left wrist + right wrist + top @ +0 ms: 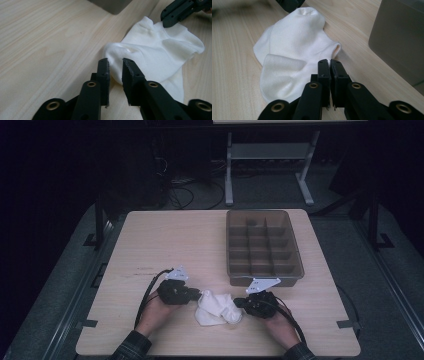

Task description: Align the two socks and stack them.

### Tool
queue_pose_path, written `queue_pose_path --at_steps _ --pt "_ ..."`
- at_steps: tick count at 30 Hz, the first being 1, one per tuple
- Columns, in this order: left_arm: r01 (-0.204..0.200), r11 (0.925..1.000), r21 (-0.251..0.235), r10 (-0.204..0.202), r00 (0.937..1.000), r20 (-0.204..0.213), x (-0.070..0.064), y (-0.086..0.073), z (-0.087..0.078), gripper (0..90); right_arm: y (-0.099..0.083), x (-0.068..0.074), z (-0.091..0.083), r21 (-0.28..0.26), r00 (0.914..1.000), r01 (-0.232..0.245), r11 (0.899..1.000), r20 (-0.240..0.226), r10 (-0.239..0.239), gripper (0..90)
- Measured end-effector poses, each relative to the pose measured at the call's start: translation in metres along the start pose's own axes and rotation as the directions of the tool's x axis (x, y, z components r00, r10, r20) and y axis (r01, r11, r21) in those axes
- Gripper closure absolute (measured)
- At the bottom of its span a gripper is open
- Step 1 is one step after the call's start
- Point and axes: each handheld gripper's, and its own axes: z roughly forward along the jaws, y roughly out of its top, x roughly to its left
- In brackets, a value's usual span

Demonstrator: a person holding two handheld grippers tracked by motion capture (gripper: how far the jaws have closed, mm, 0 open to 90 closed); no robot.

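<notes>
One white sock (pixel 218 308) lies crumpled on the counter (pixel 165 240) between two tools. Up close, the left tool (pixel 115 67) stands narrowly parted around the sock's folded edge — the right tool (pixel 329 65) is pinched tight on its cuff. One grey divided tray (pixel 263 246) sits just behind, twelve compartments.

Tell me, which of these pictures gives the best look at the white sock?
The right gripper view: the white sock lies close up there, ribbed cuff and rounded end both plain. The left gripper view shows it close too, one edge between the jaws. The high view shows a small crumpled white shape between the two grippers.
</notes>
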Motion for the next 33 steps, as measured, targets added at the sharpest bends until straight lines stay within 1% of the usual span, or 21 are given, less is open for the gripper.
queue_pose_path --at_steps 2,5,8,9,11,12,13,14,16,19,20,22,23,26,29,33 --pt "0.015 0.9999 -0.001 -0.015 0.9999 0.006 0.001 0.0 0.002 69.0 0.0 0.0 0.0 0.005 1.0 -0.002 1.0 0.001 0.002 86.6" --pt "0.018 0.9997 0.014 -0.018 0.9998 0.007 0.003 -0.001 0.007 67.9 0.0 0.0 0.001 0.008 1.0 -0.003 1.0 0.002 0.003 86.6" --pt "0.012 0.9995 0.029 -0.012 0.9998 0.013 0.003 0.0 0.012 71.8 -0.001 0.0 0.001 0.007 1.0 -0.002 1.0 0.001 0.002 86.6" --pt "0.001 0.9992 0.041 -0.001 0.9999 0.012 0.003 0.0 0.014 74.5 -0.001 0.0 0.001 0.008 1.0 -0.002 1.0 0.001 0.002 86.6" --pt "-0.004 0.9983 0.059 0.004 1.0 0.009 0.002 0.0 0.018 76.2 -0.001 0.0 0.002 0.009 1.0 -0.001 1.0 0.001 0.001 86.6" --pt "-0.015 0.9981 0.06 0.014 0.9998 0.013 0.001 0.0 0.019 77.9 -0.001 0.0 0.002 0.01 1.0 -0.002 1.0 0.001 0.002 86.6" --pt "-0.015 0.998 0.062 0.014 0.9998 0.014 0.001 0.0 0.02 79.9 -0.001 0.001 0.002 0.013 1.0 -0.004 1.0 0.002 0.004 86.6" --pt "-0.028 0.997 0.072 0.027 0.9996 0.012 0.001 0.001 0.02 81.2 -0.001 0.0 0.002 0.014 1.0 -0.004 1.0 0.001 0.004 86.6" --pt "-0.03 0.9963 0.081 0.028 0.9994 0.02 0.0 0.002 0.021 86.8 -0.001 0.0 0.002 0.015 1.0 -0.005 1.0 0.001 0.005 86.7" --pt "-0.047 0.9943 0.096 0.046 0.9989 0.004 -0.002 0.005 0.02 89.6 -0.001 0.0 0.003 0.015 1.0 -0.004 1.0 0.002 0.004 86.7" --pt "-0.038 0.9953 0.089 0.038 0.9993 0.005 -0.003 0.005 0.02 89.9 -0.001 0.001 0.003 0.015 1.0 -0.004 1.0 0.002 0.004 86.7" --pt "-0.035 0.9966 0.074 0.035 0.9994 -0.002 -0.002 0.007 0.015 90.0 -0.001 0.001 0.002 0.014 1.0 -0.005 1.0 0.001 0.005 86.7" --pt "-0.026 0.9986 0.046 0.026 0.9997 -0.005 -0.002 0.009 0.011 90.0 -0.001 0.001 0.002 0.014 1.0 -0.005 1.0 0.001 0.005 86.7" --pt "-0.014 0.9999 -0.007 0.014 0.9999 -0.002 -0.003 0.012 -0.002 90.0 -0.001 0.0 0.002 0.012 1.0 -0.004 1.0 0.002 0.004 86.7" --pt "-0.011 0.9996 -0.027 0.011 0.9999 0.012 -0.005 0.013 -0.007 90.0 -0.001 0.001 0.002 0.013 1.0 -0.005 1.0 0.002 0.005 86.7" --pt "-0.019 0.9993 -0.032 0.02 0.9992 0.034 -0.014 0.012 -0.013 90.0 -0.001 0.0 0.001 0.007 1.0 -0.003 1.0 0.003 0.003 86.7"
